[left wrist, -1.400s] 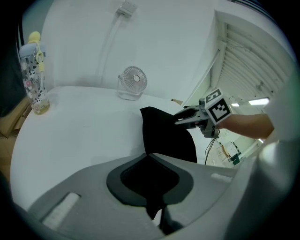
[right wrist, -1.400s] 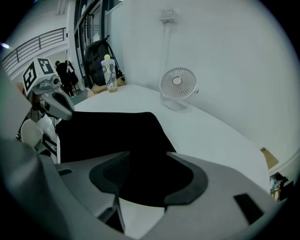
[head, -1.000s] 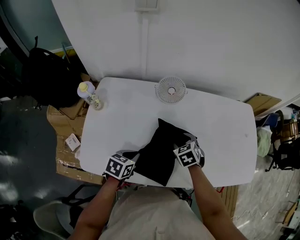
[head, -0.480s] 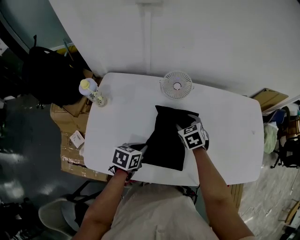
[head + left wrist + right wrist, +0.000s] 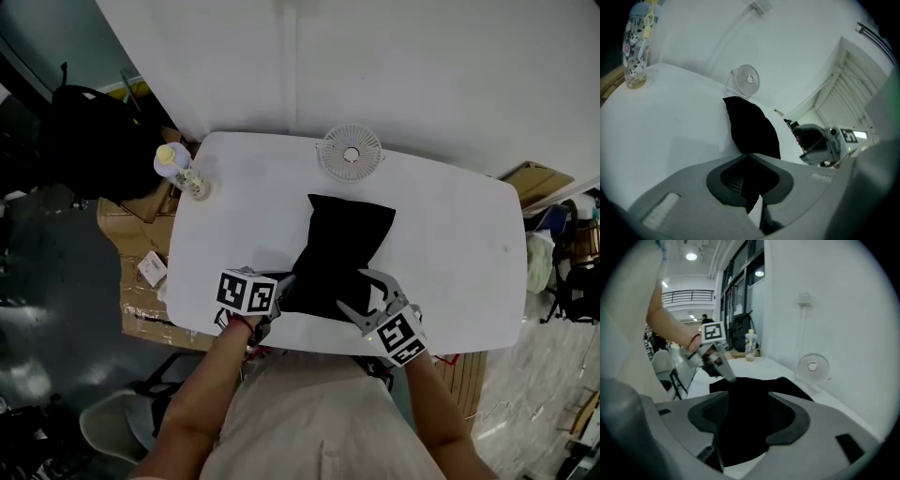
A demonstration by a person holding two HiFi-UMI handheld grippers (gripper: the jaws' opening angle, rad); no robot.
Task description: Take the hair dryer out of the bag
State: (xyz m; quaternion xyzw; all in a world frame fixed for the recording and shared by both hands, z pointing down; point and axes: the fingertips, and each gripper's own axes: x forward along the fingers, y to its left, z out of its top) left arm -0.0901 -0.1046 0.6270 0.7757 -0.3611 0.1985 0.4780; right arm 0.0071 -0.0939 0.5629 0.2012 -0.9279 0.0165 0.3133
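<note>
Head view: a rounded white surface carries a black cloth bag lying flat at its middle. A small round white desk fan stands upright at the far edge, and a clear bottle with a yellow cap at the far left corner. A black backpack stands on the floor past that corner. Only this view takes in both tongs and the whole bag together. The left gripper view alone shows the grip at close range. The right gripper view alone shows the room behind, with a railing and ceiling lights.

Position: the bag lies ahead of both tongs, its near edge towards the person. The left tongs sit at the bag's near left corner. The right tongs are over its near right corner. No view shows the bag's contents, so the hair dryer cannot be located.

Tongs: the left tongs are closed tight, with a fold of the black cloth pinched between the pads. The right tongs stand wide apart and are opening. The bag's cloth shows through the gap, below and beyond, and neither pad presses on it
</note>
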